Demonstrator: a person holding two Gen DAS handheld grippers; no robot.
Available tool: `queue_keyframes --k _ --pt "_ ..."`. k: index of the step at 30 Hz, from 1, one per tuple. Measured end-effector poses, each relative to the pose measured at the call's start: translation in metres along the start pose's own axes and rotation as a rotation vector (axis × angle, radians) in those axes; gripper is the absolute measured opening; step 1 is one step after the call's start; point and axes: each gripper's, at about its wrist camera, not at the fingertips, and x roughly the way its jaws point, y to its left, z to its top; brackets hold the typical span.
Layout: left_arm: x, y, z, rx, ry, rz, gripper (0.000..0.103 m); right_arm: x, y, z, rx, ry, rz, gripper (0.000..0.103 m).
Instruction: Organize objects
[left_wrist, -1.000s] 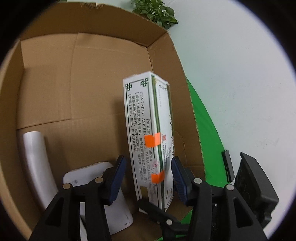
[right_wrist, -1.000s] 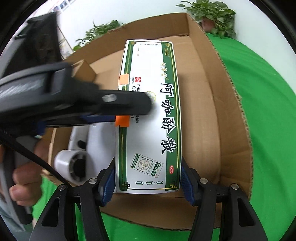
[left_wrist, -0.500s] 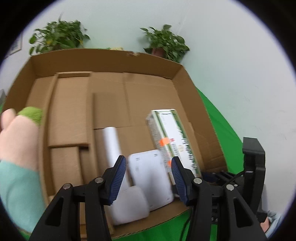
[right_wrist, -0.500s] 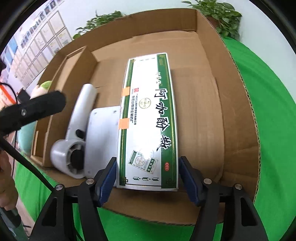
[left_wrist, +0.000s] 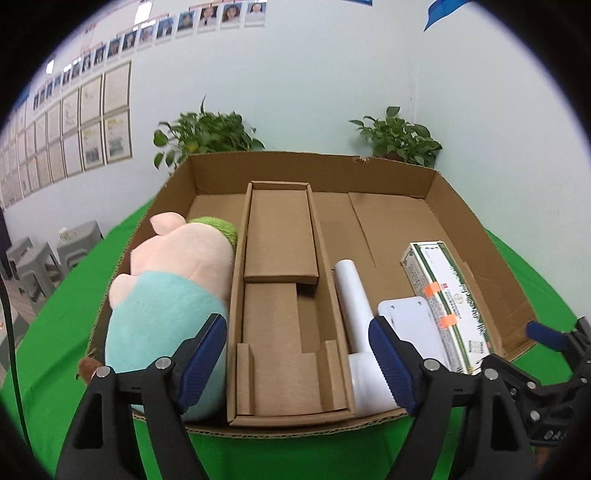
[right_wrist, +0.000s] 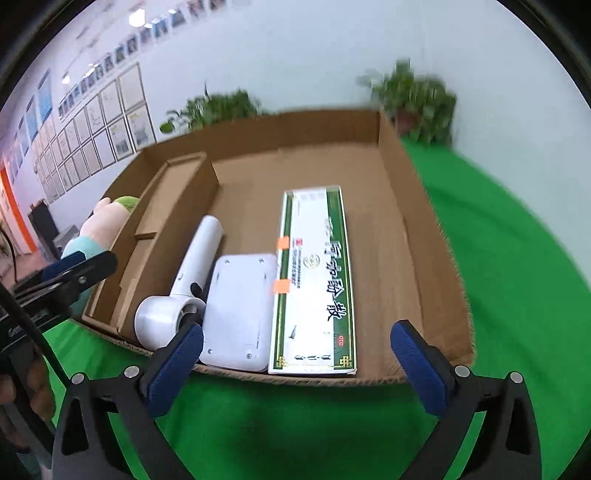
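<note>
I have both grippers clear of the cardboard box (left_wrist: 476, 229) now. My left gripper (left_wrist: 297, 360) sits at the bottom of its frame with its jaws spread and nothing between them; they have just been opening. My right gripper (right_wrist: 295, 365) shows the same at the bottom of its own frame, jaws just opened as wide as they go, hanging in front of the box's near edge over the green cloth (right_wrist: 517, 258).

The medicine carton (right_wrist: 317, 280) lies flat on the box floor at centre frame in the right view, its near end at the box's front edge. Its left long side lies against the white flat device (right_wrist: 240, 310), and the white hair dryer (right_wrist: 192, 280) lies just left of that. To the carton's right I see a bare strip of box floor running to the right wall.

In the left view the cardboard insert (left_wrist: 280, 295) fills the middle of the box, and the plush toy (left_wrist: 170, 288) is wedged between it and the left wall.
</note>
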Motion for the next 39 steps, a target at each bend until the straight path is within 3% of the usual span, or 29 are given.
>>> queue_keyframes --k 4,10,19,21,39 --pt "0.005 -0.001 -0.013 0.008 0.014 0.044 0.079 0.003 0.026 -0.007 -0.034 -0.094 -0.058 0.102" --pt "0.015 -0.012 -0.025 0.038 -0.009 0.068 0.081 -0.003 0.029 -0.022 -0.034 -0.130 -0.095 0.103" --pt "0.022 -0.024 -0.027 0.081 -0.006 0.097 0.092 -0.007 0.029 -0.027 -0.052 -0.099 -0.113 0.103" --pt "0.025 -0.024 -0.027 0.076 0.015 0.072 0.103 -0.007 0.029 -0.027 -0.052 -0.098 -0.114 0.103" --pt "0.027 -0.022 -0.027 0.062 0.026 0.055 0.103 -0.007 0.029 -0.027 -0.050 -0.099 -0.111 0.103"
